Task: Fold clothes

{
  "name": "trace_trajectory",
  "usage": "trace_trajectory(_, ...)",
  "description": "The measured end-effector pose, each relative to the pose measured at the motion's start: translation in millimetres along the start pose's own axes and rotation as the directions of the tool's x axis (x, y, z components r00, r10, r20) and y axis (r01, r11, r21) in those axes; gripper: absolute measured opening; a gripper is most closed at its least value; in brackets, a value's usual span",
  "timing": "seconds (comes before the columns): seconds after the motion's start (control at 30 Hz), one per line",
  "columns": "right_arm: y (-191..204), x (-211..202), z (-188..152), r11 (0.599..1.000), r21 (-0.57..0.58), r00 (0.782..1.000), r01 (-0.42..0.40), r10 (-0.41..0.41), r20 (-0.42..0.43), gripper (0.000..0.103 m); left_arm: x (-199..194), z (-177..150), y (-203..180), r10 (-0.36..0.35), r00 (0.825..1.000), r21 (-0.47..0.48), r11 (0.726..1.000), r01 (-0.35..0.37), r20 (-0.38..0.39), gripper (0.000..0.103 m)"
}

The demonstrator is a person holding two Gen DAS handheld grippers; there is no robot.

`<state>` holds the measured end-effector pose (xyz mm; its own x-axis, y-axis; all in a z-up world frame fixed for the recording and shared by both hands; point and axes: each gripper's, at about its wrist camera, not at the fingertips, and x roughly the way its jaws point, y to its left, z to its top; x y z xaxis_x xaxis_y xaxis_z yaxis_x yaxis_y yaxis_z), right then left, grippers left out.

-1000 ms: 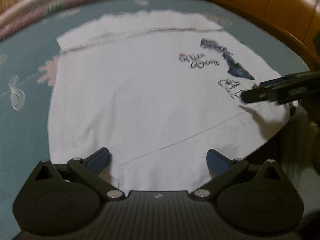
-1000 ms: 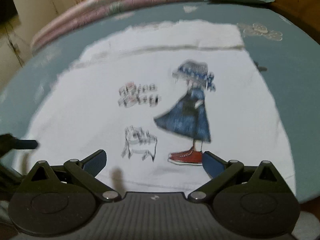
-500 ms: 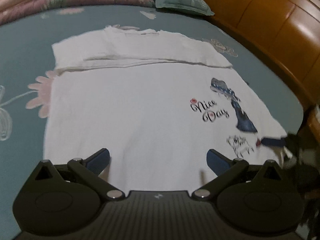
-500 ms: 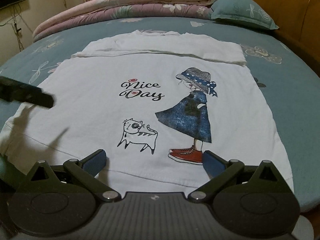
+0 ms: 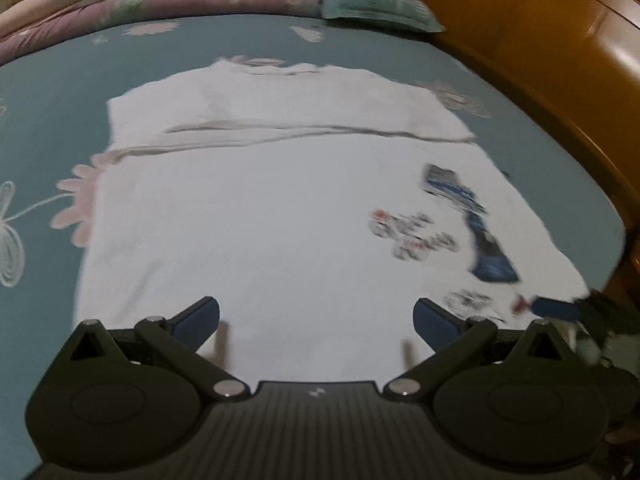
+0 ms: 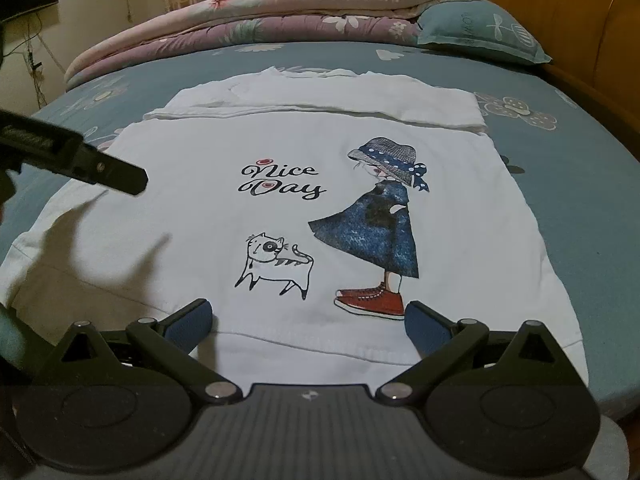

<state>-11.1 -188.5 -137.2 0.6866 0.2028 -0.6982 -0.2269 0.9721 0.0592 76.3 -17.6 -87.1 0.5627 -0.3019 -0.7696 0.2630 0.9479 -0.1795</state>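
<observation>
A white cotton T-shirt (image 6: 320, 216) printed with a girl in a blue dress, a small cat and the words "Nice Day" lies flat across the middle of the teal floral bedsheet (image 6: 580, 184), its hem at the near edge of the bed and its top part already turned over in a band toward the far edge; folded pink and mauve quilts (image 6: 280, 12) and a teal pillow (image 6: 480, 28) sit along the far edge, with a brown wooden headboard (image 5: 540, 40) down the right-hand side.

The right gripper (image 6: 308, 320) hovers over the hem near the red shoes, jaws spread wide and holding nothing; the left gripper (image 5: 316, 316) is likewise spread and empty above the hem nearer the left corner, its view smeared by motion.

The step in hand looks like taking the hem at two points; the risks are plain: a pinch that catches only the top layer would leave the back panel behind and skew the fold; uneven grips would drag the cloth crooked; the hem sits close to the bed's near edge, so a tug could slide the shirt off it; a deep bite might snag the sheet too.
</observation>
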Motion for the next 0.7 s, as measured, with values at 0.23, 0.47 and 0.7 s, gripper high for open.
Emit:
trace_trajectory(0.23,-1,-1,-2,1.0,-0.002,1.0,-0.002,0.002,0.006,0.103,6,-32,-19,0.022,0.998,0.042,0.999,-0.019,-0.058,0.102)
trace_trajectory(0.47,-1,-3,-7,1.0,-0.02,0.999,-0.014,0.015,0.048,0.103,-12,-68,-36,0.036,0.998,0.192,0.981,-0.027,-0.047,0.102)
trace_trajectory(0.7,-13,-11,4,0.999,-0.006,0.999,-0.037,0.037,0.021,0.103,-35,-75,-38,0.04,0.999,0.232,0.972,-0.043,0.018,0.102)
